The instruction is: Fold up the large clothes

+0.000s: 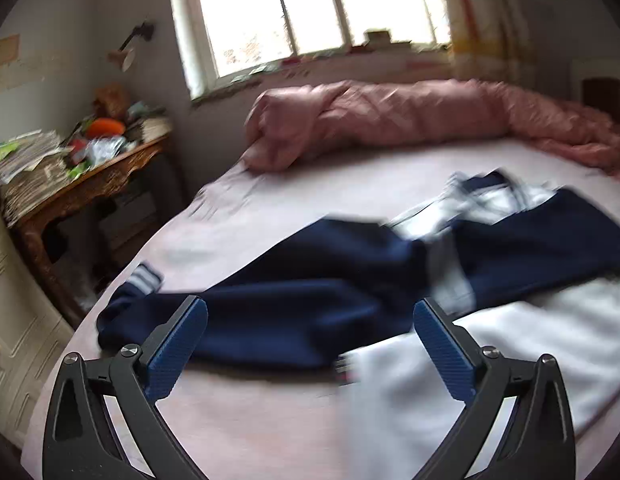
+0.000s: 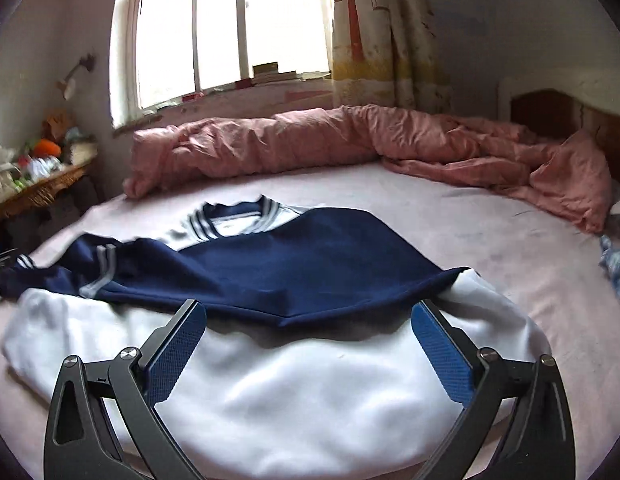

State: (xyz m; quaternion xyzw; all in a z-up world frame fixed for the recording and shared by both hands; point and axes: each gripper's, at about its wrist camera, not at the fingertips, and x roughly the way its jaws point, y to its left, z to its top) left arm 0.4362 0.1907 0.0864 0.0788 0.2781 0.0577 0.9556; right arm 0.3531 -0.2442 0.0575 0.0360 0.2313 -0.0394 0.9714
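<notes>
The jacket [image 2: 269, 280] is lying on the bed [image 2: 490, 240] — the right view is showing its collar and white body, the blurred left view its sleeve cuff [image 1: 143, 278]. Both the left gripper [image 1: 310, 320] and right gripper [image 2: 310, 320] are gaping wide, gripping nothing.

Left gripper [image 1: 310, 336]: two matte black fingers, each faced on its inner side with a blue pad [image 1: 177, 350] of fine knurled texture. Each finger joined curved black linkage arms bearing triangular cut-outs, fastened by two round silver screws [image 1: 129, 350] per side. Right gripper [image 2: 310, 338]: identical build, with black fingers, textured blue pads [image 2: 175, 352], curved slotted arms and paired silver screws [image 2: 488, 354].
</notes>
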